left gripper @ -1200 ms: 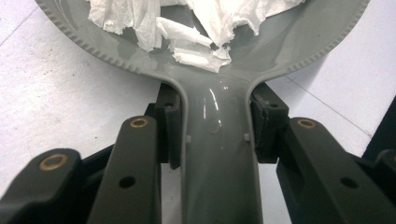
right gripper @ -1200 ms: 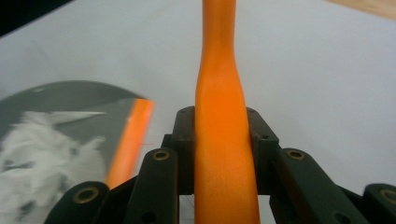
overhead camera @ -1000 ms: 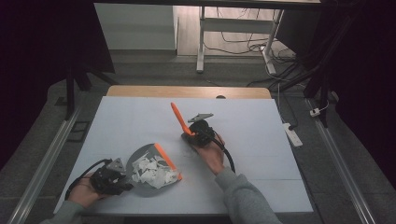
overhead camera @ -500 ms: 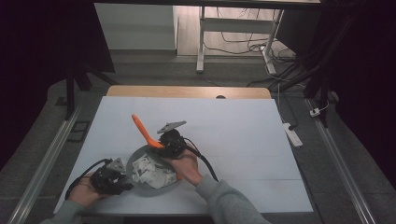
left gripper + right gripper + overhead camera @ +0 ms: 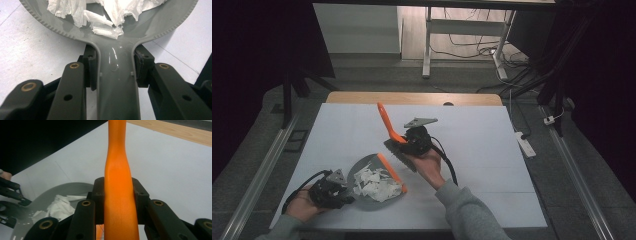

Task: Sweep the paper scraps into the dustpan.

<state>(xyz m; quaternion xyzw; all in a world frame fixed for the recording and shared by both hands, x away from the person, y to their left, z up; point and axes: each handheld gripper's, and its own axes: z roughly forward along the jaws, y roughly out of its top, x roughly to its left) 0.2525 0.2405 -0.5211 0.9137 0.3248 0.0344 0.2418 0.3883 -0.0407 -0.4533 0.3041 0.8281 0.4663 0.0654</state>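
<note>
A grey dustpan (image 5: 362, 163) with an orange front lip (image 5: 392, 173) lies on the white table, and white paper scraps (image 5: 374, 183) are heaped in it. My left gripper (image 5: 344, 191) is shut on the dustpan's handle (image 5: 116, 95) at the near left; the scraps (image 5: 105, 15) sit just beyond its jaws. My right gripper (image 5: 405, 139) is shut on the orange handle (image 5: 385, 120) of a brush, whose dark bristles (image 5: 402, 156) hang just right of the pan. The handle (image 5: 117, 170) runs up between the right jaws, with the pan (image 5: 62, 188) at the lower left.
The white tabletop (image 5: 482, 150) stretches right and far, ending at a wooden back edge (image 5: 412, 98). A power strip (image 5: 525, 143) lies on the floor off the right side. Metal desk legs (image 5: 427, 45) and cables stand behind the table.
The right gripper swept the brush left to the dustpan's mouth, then drew back right and away from it. The left gripper and pan have stayed put.
</note>
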